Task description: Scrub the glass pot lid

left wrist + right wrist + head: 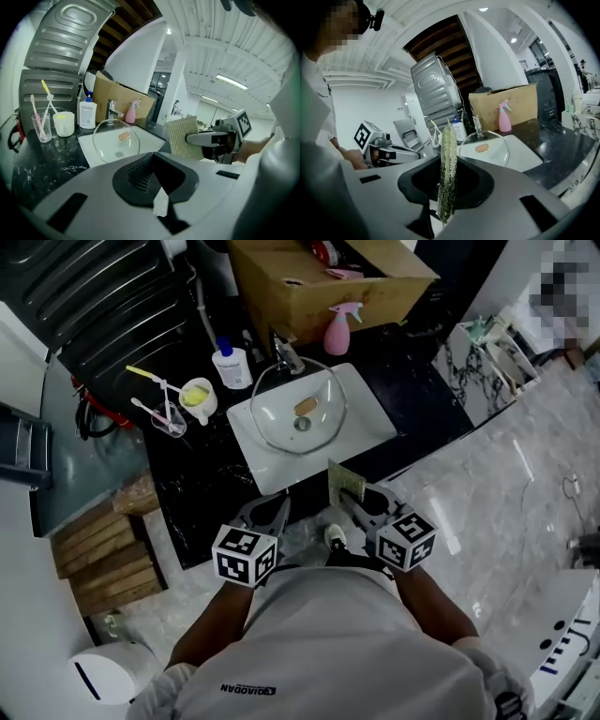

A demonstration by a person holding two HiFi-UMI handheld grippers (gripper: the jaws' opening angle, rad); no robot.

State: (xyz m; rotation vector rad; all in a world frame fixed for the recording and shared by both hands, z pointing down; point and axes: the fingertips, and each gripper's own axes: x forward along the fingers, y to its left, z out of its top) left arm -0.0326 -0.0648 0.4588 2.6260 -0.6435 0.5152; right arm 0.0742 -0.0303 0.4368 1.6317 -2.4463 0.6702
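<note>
The glass pot lid [300, 413] leans in the white square sink [370, 418], its brownish knob facing me; it also shows in the left gripper view [115, 138] and the right gripper view [485, 145]. My right gripper [359, 495] is shut on a yellow-green scouring pad [345, 482], held upright near the sink's front edge, short of the lid. The pad stands edge-on between the jaws [448, 154]. My left gripper [277, 507] hovers beside it at the counter's front, jaws together with nothing in them.
A faucet [286, 354], a pink spray bottle [338, 329] and a cardboard box [319, 282] stand behind the sink. A white bottle [232, 364], a yellow cup [198, 397] and a glass with toothbrushes [167, 415] sit left on the black counter [202, 479].
</note>
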